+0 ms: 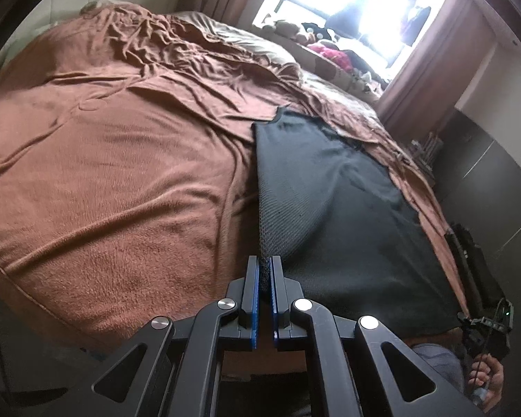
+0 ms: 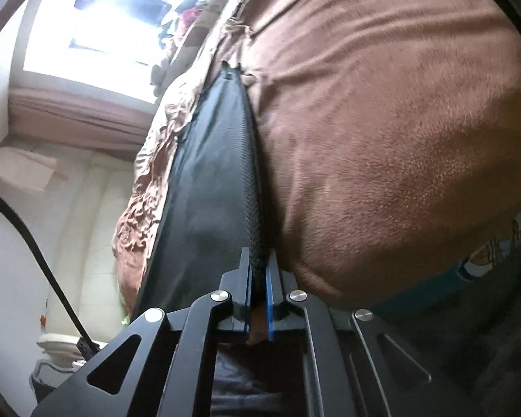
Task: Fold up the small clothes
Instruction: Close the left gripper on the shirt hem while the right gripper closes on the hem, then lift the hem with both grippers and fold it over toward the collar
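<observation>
A dark mesh garment (image 1: 333,187) lies spread on the brown blanket (image 1: 114,160) of a bed. My left gripper (image 1: 264,264) is shut on the garment's near corner, and the fabric rises slightly toward the pads. In the right wrist view the same garment (image 2: 208,160) runs away from me as a long dark strip along the blanket's (image 2: 382,121) edge. My right gripper (image 2: 259,260) is shut on its near hem, a thick mesh roll pinched between the blue pads. That right gripper (image 1: 482,316) shows at the lower right of the left wrist view, held in a hand.
A bright window (image 1: 357,3) with brown curtains stands behind the bed. Soft toys and clothes (image 1: 330,52) pile up by the headboard. Grey cabinet fronts (image 1: 489,180) run along the bed's right side. A black cable (image 2: 34,243) and a white wall show at the left of the right wrist view.
</observation>
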A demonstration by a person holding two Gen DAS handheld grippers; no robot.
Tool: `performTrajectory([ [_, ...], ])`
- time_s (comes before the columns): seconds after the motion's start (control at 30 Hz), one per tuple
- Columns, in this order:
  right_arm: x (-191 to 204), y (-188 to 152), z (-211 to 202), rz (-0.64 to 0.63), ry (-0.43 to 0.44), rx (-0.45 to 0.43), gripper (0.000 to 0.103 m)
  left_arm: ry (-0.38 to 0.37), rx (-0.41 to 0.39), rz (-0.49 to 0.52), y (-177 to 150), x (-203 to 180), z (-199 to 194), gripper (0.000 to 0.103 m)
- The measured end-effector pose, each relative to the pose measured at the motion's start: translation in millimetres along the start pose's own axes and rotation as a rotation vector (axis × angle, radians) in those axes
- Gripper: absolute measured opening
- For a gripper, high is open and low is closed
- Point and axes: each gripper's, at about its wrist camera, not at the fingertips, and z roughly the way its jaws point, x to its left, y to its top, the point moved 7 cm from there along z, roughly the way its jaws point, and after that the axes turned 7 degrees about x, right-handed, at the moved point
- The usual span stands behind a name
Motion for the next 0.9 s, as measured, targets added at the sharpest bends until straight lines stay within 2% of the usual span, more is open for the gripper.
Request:
performTrajectory([
  [0.5, 45.7, -27.6, -62.2, -0.143, 0.109, -0.121, 0.002, -0.081, -0.1, -0.043, -13.1, -5.9, -77.3, 0.005],
  [0.9, 64.2, -61.7, -107.1, -0.202, 0.149, -0.172, 0.002, -0.122, -0.208, -0.011, -33.4, -18.9, -154.5, 0.005],
])
